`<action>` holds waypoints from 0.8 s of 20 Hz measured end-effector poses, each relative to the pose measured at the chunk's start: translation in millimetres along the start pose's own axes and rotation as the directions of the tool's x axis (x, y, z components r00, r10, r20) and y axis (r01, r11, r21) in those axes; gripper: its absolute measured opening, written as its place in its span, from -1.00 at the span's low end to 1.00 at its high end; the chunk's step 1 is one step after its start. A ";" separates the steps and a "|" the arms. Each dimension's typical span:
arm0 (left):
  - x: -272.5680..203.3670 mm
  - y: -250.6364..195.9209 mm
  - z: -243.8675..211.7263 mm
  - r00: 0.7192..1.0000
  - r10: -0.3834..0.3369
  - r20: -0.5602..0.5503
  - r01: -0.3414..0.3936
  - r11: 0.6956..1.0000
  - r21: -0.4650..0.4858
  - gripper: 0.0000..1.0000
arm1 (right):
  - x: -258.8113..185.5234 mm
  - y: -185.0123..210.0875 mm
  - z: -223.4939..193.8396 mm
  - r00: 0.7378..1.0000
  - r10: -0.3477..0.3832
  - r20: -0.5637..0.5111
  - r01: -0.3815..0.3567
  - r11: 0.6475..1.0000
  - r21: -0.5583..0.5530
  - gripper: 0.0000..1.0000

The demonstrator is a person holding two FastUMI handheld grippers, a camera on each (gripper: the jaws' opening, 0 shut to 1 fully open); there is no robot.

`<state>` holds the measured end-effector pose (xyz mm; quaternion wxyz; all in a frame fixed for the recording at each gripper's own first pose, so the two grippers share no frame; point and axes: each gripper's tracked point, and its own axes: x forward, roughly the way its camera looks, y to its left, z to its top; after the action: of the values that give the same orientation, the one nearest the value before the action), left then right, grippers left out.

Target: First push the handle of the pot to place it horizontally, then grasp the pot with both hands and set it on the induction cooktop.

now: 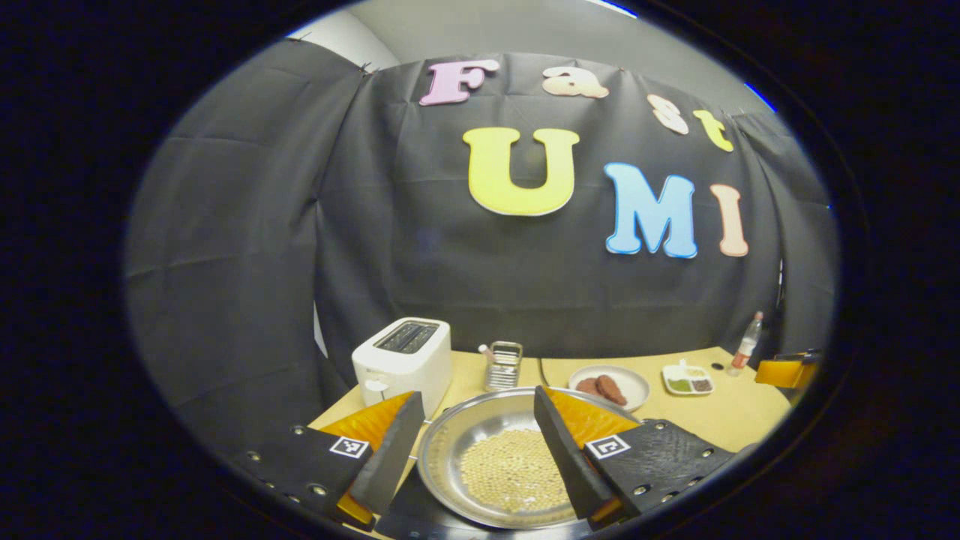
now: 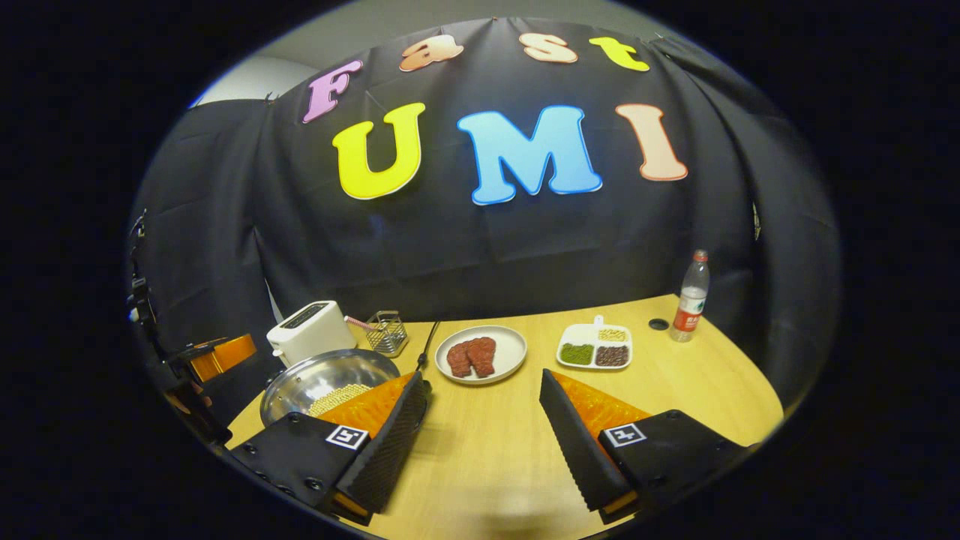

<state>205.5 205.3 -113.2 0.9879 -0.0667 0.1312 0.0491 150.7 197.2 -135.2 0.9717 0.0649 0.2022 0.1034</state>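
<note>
The steel pot (image 1: 450, 442), holding a layer of pale yellow beans (image 1: 514, 469), lies low in the left gripper view. My left gripper (image 1: 477, 397) is open above it: one finger is just outside the pot's left rim, the other over its inside. A dark flat surface (image 1: 420, 514), possibly the induction cooktop, shows under the pot. The thin black handle (image 2: 427, 345) points toward the back wall. In the right gripper view the pot (image 2: 330, 371) is at the left. My right gripper (image 2: 483, 382) hangs open over bare table with nothing between its fingers.
A white toaster (image 1: 401, 360) and a wire utensil holder (image 1: 504, 364) stand behind the pot. On the wooden table (image 2: 675, 390) sit a plate of meat (image 2: 480, 352), a divided dish (image 2: 596, 346), a bottle (image 2: 691, 296) and a small black cap (image 2: 658, 324).
</note>
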 end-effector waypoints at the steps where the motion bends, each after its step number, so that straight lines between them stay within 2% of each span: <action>1: -9.8 -16.4 7.6 1.000 -0.014 0.015 0.014 1.000 -0.006 0.73 | -13.1 -11.3 4.8 1.000 -0.007 0.023 0.007 1.000 -0.008 0.96; 5: -53.6 -67.2 27.5 0.996 -0.046 0.073 0.045 0.999 0.021 0.73 | -61.4 -47.5 20.7 0.995 -0.016 0.095 0.020 0.999 -0.036 0.95; 8: -88.9 -104.1 40.0 0.992 -0.069 0.106 0.066 0.997 0.026 0.82 | -92.6 -65.6 31.7 0.989 -0.016 0.147 0.022 0.999 -0.044 0.96; 9: -100.1 -113.4 43.0 0.991 -0.072 0.113 0.070 0.997 0.023 0.73 | -102.5 -70.8 33.3 0.987 -0.015 0.161 0.023 0.999 -0.049 0.95; 10: -110.7 -123.2 41.5 0.990 -0.074 0.119 0.072 0.997 0.019 0.73 | -112.5 -74.8 35.6 0.985 -0.004 0.174 0.014 0.998 -0.056 0.95; 16: -189.6 -156.0 52.2 0.982 -0.066 0.177 0.062 0.998 0.026 0.73 | -174.2 -95.1 49.5 0.964 0.025 0.266 0.004 0.994 -0.110 0.95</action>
<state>54.3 44.0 5.7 0.9974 -0.0560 0.0407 0.0218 31.1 61.2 -40.0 0.9916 0.0257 0.0632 0.1098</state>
